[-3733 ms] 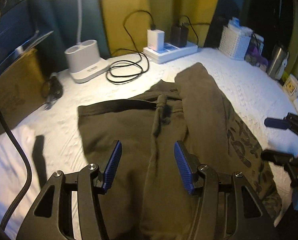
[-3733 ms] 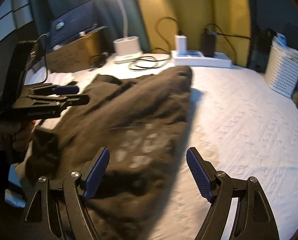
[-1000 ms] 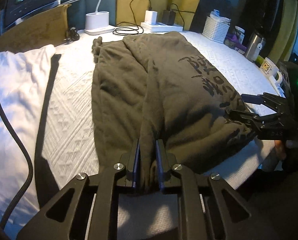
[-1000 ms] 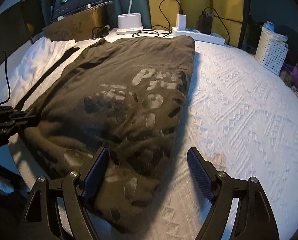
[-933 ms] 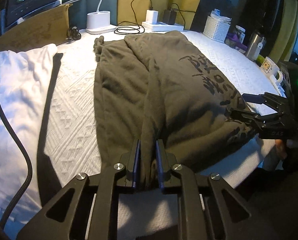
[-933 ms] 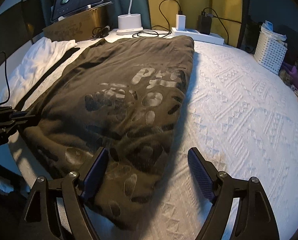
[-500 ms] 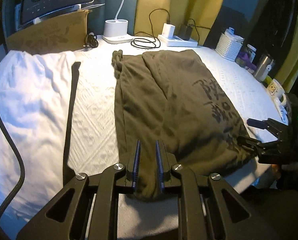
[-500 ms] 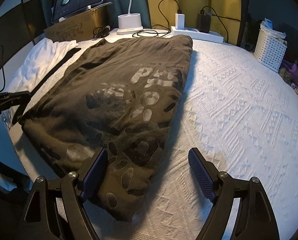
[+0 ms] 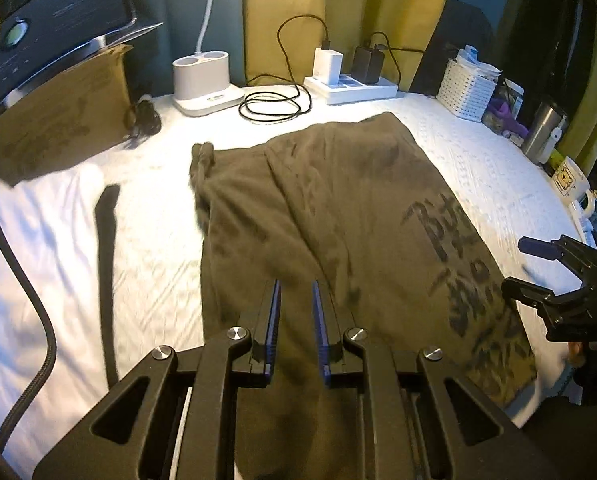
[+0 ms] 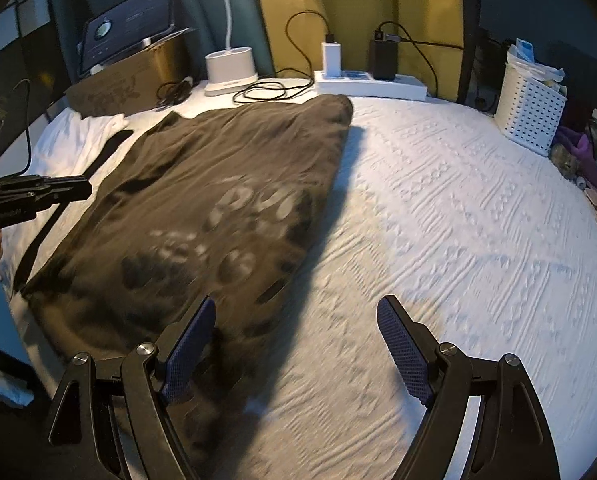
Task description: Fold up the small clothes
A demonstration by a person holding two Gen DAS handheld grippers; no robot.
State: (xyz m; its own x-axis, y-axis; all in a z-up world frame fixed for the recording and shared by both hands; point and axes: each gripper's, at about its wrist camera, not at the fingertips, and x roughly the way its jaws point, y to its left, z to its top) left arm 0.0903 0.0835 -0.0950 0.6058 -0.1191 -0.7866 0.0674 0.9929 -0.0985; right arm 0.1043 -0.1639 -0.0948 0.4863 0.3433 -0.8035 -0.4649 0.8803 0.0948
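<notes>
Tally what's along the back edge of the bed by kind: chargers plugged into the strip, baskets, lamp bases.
Chargers on the power strip: 2, one white, one black
White basket: 1
White lamp base: 1
Total: 4

White power strip [image 9: 350, 88] with chargers, coiled black cable [image 9: 274, 106]; white basket [image 10: 532, 114], cardboard box [image 9: 54, 120]

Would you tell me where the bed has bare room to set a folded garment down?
Widest bare patch: white bedspread between the olive garment and the white basket. Crowded: far edge, with power strip, coiled cable, lamp base.
</notes>
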